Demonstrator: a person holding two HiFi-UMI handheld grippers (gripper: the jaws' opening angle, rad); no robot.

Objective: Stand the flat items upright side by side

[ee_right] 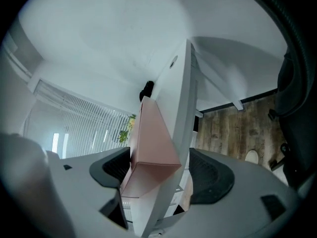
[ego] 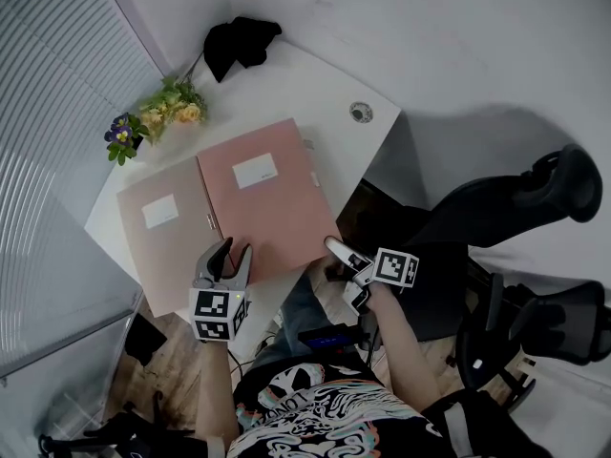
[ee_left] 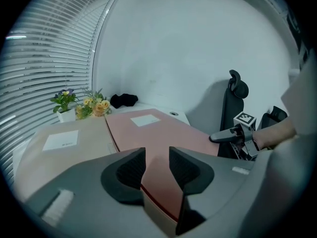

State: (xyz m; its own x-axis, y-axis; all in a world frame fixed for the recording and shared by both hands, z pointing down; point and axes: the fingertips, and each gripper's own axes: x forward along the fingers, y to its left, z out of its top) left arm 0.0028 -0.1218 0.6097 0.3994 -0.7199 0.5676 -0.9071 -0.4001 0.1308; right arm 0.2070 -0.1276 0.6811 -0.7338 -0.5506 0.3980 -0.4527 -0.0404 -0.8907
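Observation:
Two flat file boxes lie side by side on the white table (ego: 329,79): a beige one (ego: 162,237) on the left and a pink one (ego: 272,194) on the right, each with a white label. My left gripper (ego: 229,254) hovers at the front edge over the pink box's near left corner (ee_left: 158,182). Its jaws (ee_left: 157,165) stand partly open, with only the pink top showing in the gap. My right gripper (ego: 342,270) is rolled on its side at the pink box's near right corner. It is wide open (ee_right: 161,170), straddling that corner (ee_right: 151,148) and the table edge, its pads clear of both.
A potted purple flower (ego: 124,136), yellow flowers (ego: 177,111) and a black cloth (ego: 239,44) sit at the table's far end, with a cable grommet (ego: 360,113) near the right edge. Black office chairs (ego: 535,198) stand right of the table. Window blinds run along the left.

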